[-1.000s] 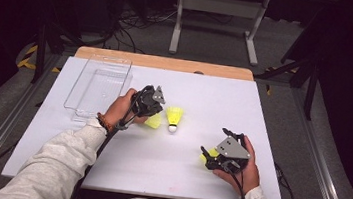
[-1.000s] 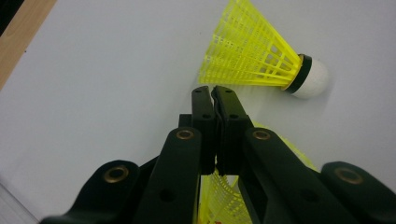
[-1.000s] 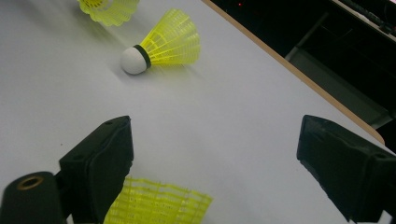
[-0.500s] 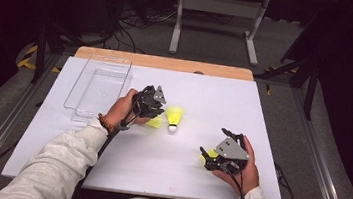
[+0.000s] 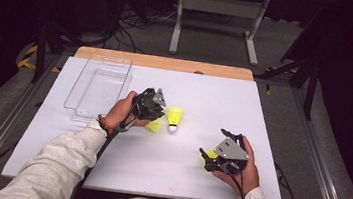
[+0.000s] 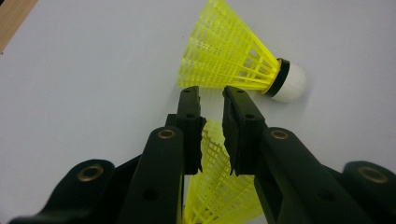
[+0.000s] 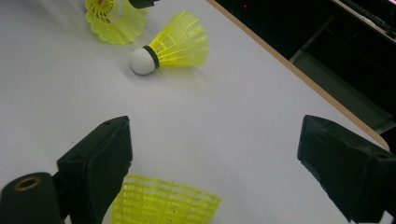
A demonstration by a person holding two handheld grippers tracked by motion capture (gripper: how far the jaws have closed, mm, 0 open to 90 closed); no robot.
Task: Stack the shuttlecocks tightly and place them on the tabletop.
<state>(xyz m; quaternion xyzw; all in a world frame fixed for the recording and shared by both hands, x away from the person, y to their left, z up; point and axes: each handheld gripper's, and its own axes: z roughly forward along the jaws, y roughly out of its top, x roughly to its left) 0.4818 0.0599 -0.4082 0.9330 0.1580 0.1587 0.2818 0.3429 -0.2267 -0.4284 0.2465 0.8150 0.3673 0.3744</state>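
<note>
Three yellow shuttlecocks lie on the white table [image 5: 205, 97]. One with a white cork [image 5: 174, 117] [image 6: 233, 60] [image 7: 175, 46] lies free in the middle. Just left of it, my left gripper [image 5: 156, 121] [image 6: 212, 95] points at a second shuttlecock [image 5: 153, 125] [image 6: 217, 186]. Its jaws have just been closing and stand a narrow gap apart, with that skirt's mesh in the gap and no visible squeeze on it. Nearer the front right, my right gripper [image 5: 212, 144] [image 7: 215, 126] is wide open. A third shuttlecock [image 5: 207, 156] [image 7: 163, 203] lies on the table beside its left jaw.
A clear plastic tray [image 5: 98, 88] stands at the back left of the table. A wooden strip [image 5: 163, 63] runs along the far edge. A metal stand [image 5: 219, 19] and cables are on the floor beyond.
</note>
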